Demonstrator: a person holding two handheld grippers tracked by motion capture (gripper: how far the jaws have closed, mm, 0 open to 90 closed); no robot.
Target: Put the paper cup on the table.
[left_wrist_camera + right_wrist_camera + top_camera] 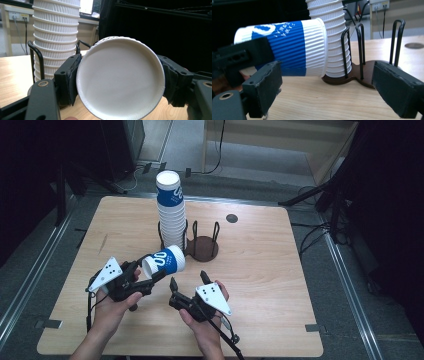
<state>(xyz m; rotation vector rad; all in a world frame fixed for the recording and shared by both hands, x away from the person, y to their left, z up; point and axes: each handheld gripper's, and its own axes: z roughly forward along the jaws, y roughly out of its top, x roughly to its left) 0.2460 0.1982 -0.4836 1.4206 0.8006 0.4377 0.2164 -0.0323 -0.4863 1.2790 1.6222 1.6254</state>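
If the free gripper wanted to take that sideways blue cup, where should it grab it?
Probably around the white ribbed band near the rim, from the table's open right side. The blue cup lies horizontal in the left gripper, which covers its base end, and its mouth points at the cup stack. The right gripper is open nearby.

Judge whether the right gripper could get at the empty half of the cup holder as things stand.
Probably yes. The right gripper is open and holds nothing, and bare table lies between it and the holder's empty half. The held cup and the stack sit off to the left.
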